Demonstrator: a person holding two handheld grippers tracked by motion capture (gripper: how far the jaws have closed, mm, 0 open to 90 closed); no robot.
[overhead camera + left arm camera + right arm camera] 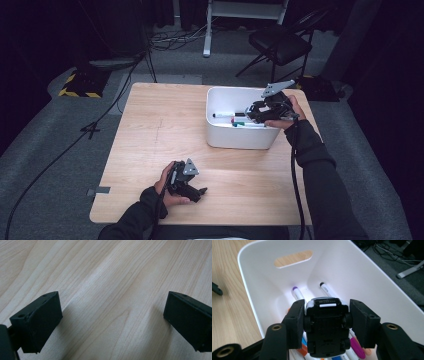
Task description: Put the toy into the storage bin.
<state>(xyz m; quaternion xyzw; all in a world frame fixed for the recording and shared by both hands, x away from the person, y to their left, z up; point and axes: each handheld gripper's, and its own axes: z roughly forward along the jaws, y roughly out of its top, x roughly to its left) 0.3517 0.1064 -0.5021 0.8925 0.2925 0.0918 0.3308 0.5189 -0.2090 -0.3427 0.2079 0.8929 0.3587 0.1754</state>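
We see the right gripper [325, 322] pinching a black toy car [325, 327], underside up, over the markers [298, 293] in the white bin [240, 137]; the left gripper [112, 322] rests spread on the table [165, 125].

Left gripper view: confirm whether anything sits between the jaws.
No, the left gripper has its jaws wide apart over the bare wooden table.

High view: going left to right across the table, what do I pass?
Left gripper, resting open on the table → white bin holding markers → right gripper, clamped on a toy car over the bin.
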